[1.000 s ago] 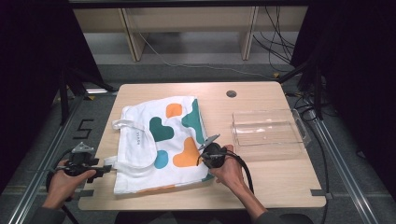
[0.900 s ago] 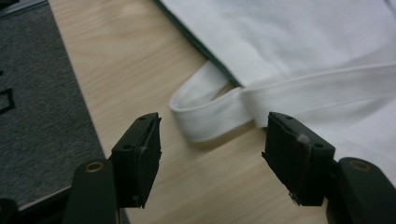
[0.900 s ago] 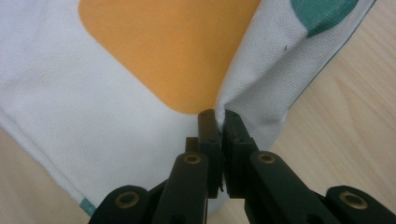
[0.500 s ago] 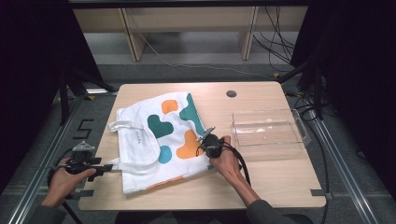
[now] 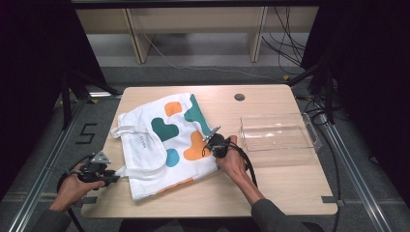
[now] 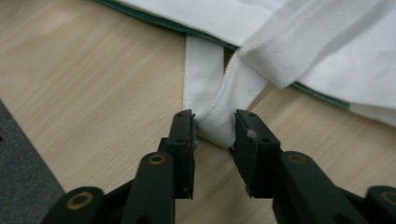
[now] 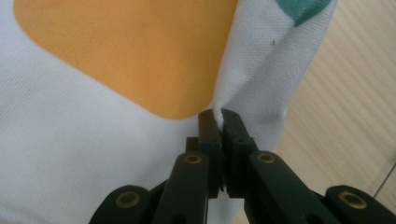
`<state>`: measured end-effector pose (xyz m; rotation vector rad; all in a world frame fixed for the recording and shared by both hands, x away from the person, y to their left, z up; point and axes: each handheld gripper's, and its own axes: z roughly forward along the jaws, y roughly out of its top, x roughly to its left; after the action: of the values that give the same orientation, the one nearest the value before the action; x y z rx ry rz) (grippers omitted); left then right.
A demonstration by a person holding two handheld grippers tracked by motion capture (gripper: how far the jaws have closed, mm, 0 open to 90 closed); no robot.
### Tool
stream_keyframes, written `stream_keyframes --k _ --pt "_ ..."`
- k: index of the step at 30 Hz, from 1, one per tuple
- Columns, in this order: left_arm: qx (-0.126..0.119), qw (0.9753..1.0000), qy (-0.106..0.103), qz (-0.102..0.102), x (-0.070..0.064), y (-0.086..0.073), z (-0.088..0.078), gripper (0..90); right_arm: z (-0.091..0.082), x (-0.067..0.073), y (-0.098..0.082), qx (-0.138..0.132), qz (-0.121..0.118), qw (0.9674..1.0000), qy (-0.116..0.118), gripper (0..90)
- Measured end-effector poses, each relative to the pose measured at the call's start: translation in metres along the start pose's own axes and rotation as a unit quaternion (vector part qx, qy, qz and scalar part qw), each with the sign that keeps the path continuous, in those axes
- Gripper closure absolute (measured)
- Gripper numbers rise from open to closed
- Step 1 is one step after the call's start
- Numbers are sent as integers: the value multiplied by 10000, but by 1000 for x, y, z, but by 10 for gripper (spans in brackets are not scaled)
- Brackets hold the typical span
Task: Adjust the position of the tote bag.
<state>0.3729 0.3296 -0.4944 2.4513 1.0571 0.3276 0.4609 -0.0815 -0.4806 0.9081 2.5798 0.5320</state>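
The tote bag [image 5: 167,142] lies mid-frame. The left gripper [image 6: 214,133], jaws just closing, squeezes its strap [image 6: 219,109] at lower left. The right gripper [image 7: 218,122] pinches its right edge tight.

We find a lab-style recording bay: a pale wooden worktable [image 5: 290,193] on grey carpet floor [image 5: 348,193], black curtains [image 5: 34,72], loose cables [image 5: 285,48], metal floor rails [image 5: 360,188].

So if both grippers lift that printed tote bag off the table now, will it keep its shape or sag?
It will probably sag. The tote bag lies flat and creased, and the cloth bunches into a ridge where the right gripper pinches it. The strap folds softly between the left gripper jaws, which have just been closing on it. It looks light, so it will likely drape from both held points.
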Motion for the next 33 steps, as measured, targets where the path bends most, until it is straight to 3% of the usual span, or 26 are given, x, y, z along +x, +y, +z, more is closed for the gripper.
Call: stream_keyframes --k 4,7,11,12,13,17,18,19,22,23,26,29,32,33 --pt "171 9995 -152 202 -13 4 0 776 5 -8 5 -20 183 9998 -109 881" --pt "159 9992 -275 254 -26 4 -1 779 8 -13 10 -72 271 9993 -242 858" --pt "234 9988 -355 259 -38 5 -5 780 6 -18 17 -120 381 9991 -168 697" --pt "220 9988 -373 236 -40 4 -6 780 3 -16 18 -227 564 9980 -184 651" --pt "214 9989 -380 190 -42 3 -8 782 -2 -15 19 -305 602 9975 -204 632" --pt "287 9984 -427 247 -49 2 -10 784 -32 -5 16 -606 602 9961 -206 511" --pt "287 9984 -427 247 -49 2 -10 784 -32 -5 16 -606 602 9961 -206 511" --pt "286 9983 -422 271 -53 2 -11 784 -47 1 9 -653 585 9961 -115 503" --pt "343 9974 -555 314 -59 1 -13 784 -63 11 -10 -659 624 9956 244 557" --pt "315 9977 -542 267 -62 -1 -13 784 -66 15 -18 -598 632 9958 288 565" --pt "357 9972 -525 394 -65 -2 -15 784 -70 22 -41 -332 506 9971 472 649" --pt "354 9974 -462 432 -71 -2 -15 784 -65 23 -55 -60 279 9985 458 787" --pt "348 9969 -503 496 -77 0 -16 784 -56 18 -58 146 283 9982 501 852" --pt "324 9965 -553 529 -79 0 -16 784 -45 13 -59 279 314 9977 527 874"
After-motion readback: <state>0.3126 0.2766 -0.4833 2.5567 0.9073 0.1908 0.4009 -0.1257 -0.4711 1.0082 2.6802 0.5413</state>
